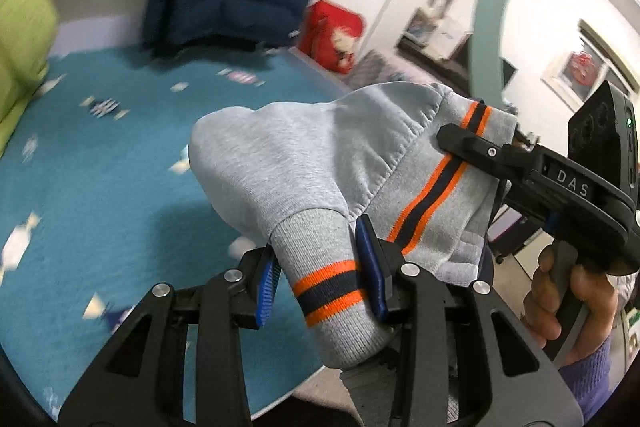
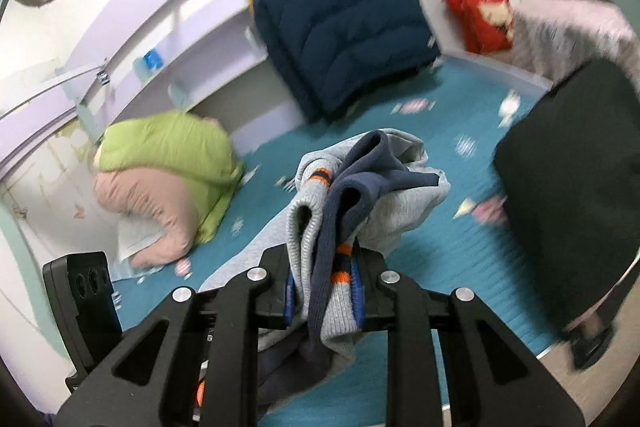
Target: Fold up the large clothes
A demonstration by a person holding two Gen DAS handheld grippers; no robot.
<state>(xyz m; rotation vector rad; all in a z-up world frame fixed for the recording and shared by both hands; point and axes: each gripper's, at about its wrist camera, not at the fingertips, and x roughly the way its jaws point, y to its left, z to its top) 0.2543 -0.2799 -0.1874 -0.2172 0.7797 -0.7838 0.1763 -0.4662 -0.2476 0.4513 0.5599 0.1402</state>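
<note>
I hold the grey sweatshirt [image 1: 320, 147] in the air above the blue bed [image 1: 100, 167], in the centre of both views. My left gripper [image 1: 320, 291] is clenched on a ribbed striped cuff [image 1: 328, 283]; my right gripper [image 2: 324, 295] is clamped on bunched ribbed hem [image 2: 320, 267] with navy lining. The fabric looks soft, thick and rather light, so it will sag and fold easily. I think the firm ribbed edges are the best places for gripping, as they slip less

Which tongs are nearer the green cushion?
Left. The left tongs, gripping the grey sweater, are on the green cushion side; the right tongs hold it farther away.
</note>
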